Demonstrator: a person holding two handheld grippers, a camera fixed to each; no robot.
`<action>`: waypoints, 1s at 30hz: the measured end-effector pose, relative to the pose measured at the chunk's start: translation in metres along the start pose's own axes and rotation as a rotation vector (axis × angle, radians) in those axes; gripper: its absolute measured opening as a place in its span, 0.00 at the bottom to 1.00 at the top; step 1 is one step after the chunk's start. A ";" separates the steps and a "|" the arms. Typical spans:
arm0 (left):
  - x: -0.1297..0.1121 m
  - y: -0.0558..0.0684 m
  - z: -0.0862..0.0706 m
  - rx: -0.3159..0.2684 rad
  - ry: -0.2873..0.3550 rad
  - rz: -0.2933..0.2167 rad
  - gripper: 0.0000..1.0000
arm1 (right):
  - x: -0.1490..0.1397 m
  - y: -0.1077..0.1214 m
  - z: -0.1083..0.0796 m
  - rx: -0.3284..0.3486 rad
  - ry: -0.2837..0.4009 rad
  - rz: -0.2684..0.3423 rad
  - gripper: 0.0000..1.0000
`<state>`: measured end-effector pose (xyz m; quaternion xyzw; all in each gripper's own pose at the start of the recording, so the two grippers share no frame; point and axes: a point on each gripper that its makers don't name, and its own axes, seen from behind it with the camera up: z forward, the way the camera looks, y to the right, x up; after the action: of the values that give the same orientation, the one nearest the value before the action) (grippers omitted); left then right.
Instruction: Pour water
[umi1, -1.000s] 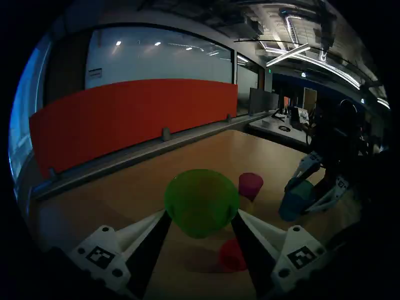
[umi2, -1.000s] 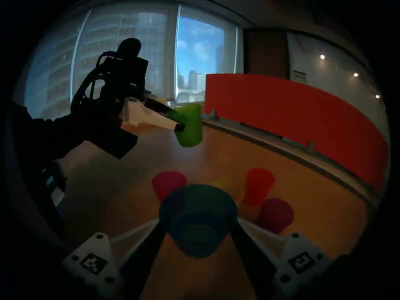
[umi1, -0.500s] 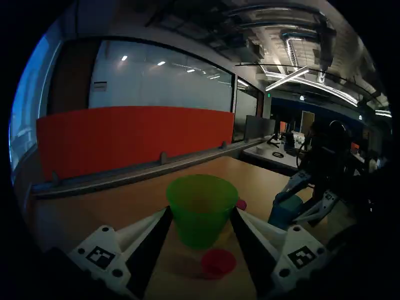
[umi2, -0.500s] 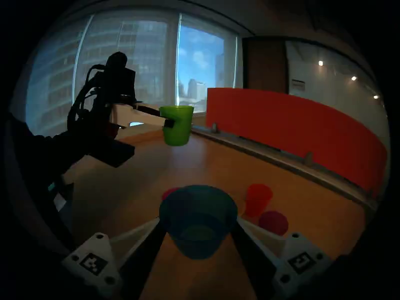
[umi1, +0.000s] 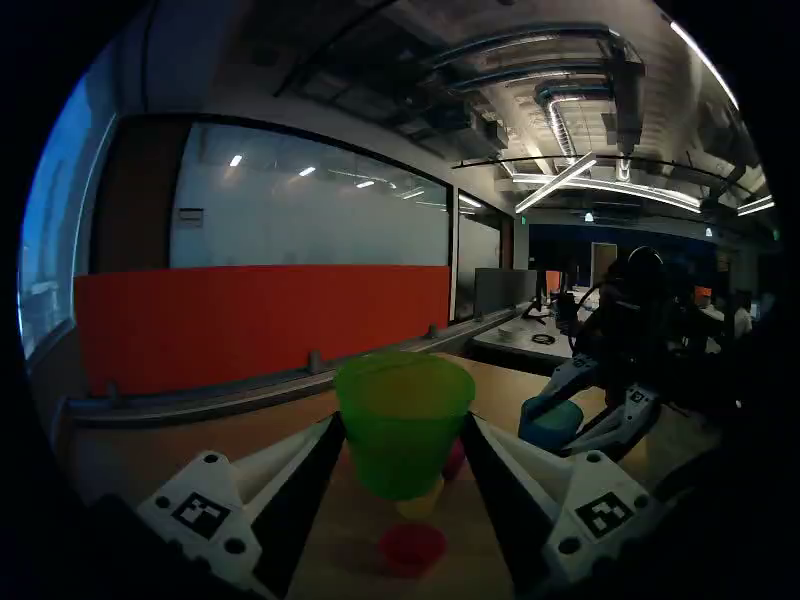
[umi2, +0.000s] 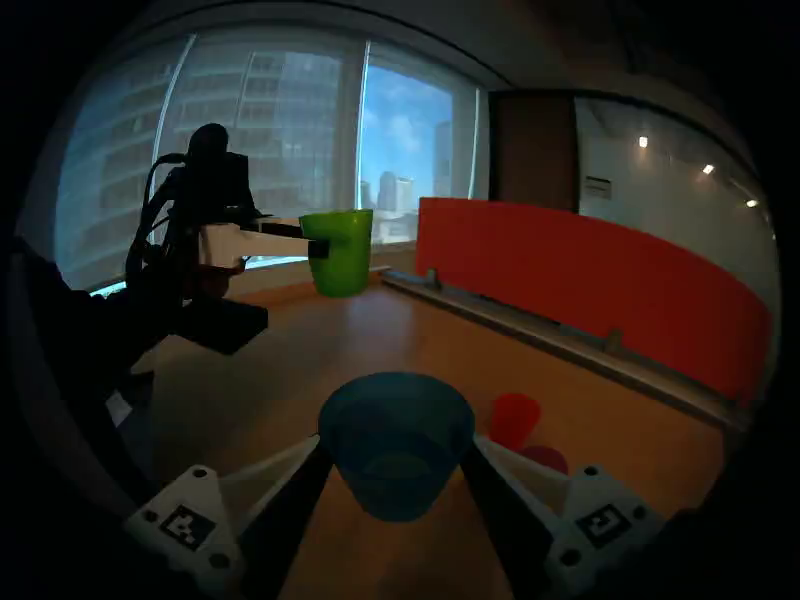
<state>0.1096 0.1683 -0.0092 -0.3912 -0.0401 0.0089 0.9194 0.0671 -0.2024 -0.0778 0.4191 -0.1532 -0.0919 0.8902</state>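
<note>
Left gripper (umi1: 403, 432): closed to the width of the green cup (umi1: 404, 415), one finger pressing each side of its wall below the rim. The cup is upright and held in the air above the table (umi2: 300, 350).
Right gripper (umi2: 397, 450): closed the same way on the blue cup (umi2: 397, 440), fingers on opposite sides of the wall. This cup is also upright and clear of the wood.
Cups relative to each other: in the right gripper view the green cup hangs higher and off to the left, well apart from the blue one.
Contents: it is not possible to tell whether either cup holds water.
Handling: both look like thin, smooth plastic tumblers, so probably light, a little slippery, and likely to flex if squeezed hard.
Where to hold: mid-wall under the rim suits them, since the cups widen upward and the taper should resist slipping down.
Risk: water shifting as a cup tilts could twist it between the fingers.
On the table: a red cup (umi2: 514, 418) and a magenta cup (umi2: 547, 458) stand beyond the blue cup, toward the edge lined by the orange screen (umi2: 600, 270).
</note>
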 end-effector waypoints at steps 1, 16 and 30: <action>0.001 0.002 -0.001 -0.002 0.003 -0.001 0.83 | 0.002 0.000 0.000 -0.001 0.006 0.001 0.88; -0.004 0.014 -0.013 -0.012 0.021 -0.013 0.83 | 0.024 0.001 -0.006 -0.014 0.124 0.023 0.89; -0.003 0.022 -0.015 -0.019 0.046 0.008 0.84 | 0.040 0.008 -0.010 -0.023 0.173 0.015 0.89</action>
<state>0.1083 0.1726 -0.0361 -0.4002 -0.0176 0.0030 0.9162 0.1080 -0.2020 -0.0696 0.4142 -0.0777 -0.0501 0.9055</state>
